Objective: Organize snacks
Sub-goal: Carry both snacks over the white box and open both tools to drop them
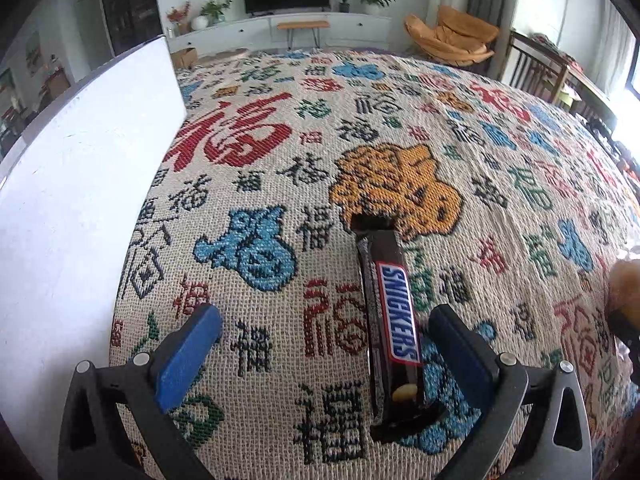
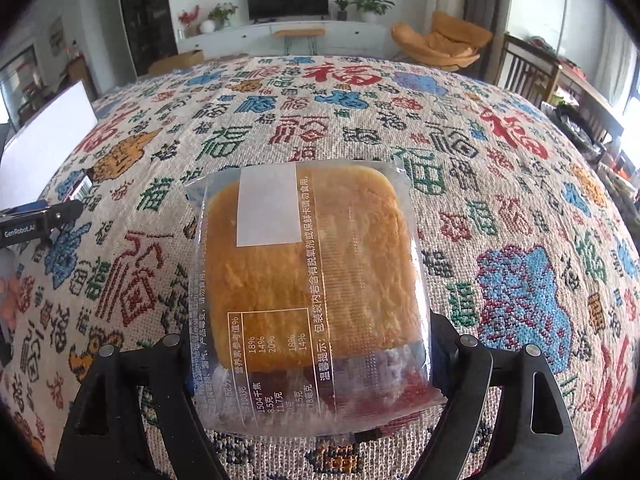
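A Snickers bar (image 1: pixel 394 312) in a dark wrapper lies on the patterned tablecloth (image 1: pixel 500 168), pointing away from me. My left gripper (image 1: pixel 324 320) stands open around it, blue pads apart, and the bar is closer to the right finger without being squeezed. In the right wrist view a clear packet of orange-brown bread (image 2: pixel 308 280) lies between the fingers of my right gripper (image 2: pixel 312 332). The film's edges reach both fingers and hide the pads, while the bread itself is narrower than the gap. The left gripper (image 2: pixel 40 216) shows at that view's left edge.
A white board (image 1: pixel 80 200) stands upright along the table's left side, also seen as the white board (image 2: pixel 44 148). Wooden chairs (image 1: pixel 536 68) stand past the far right edge. A blurred orange packet (image 1: pixel 624 288) shows at the left wrist view's right edge.
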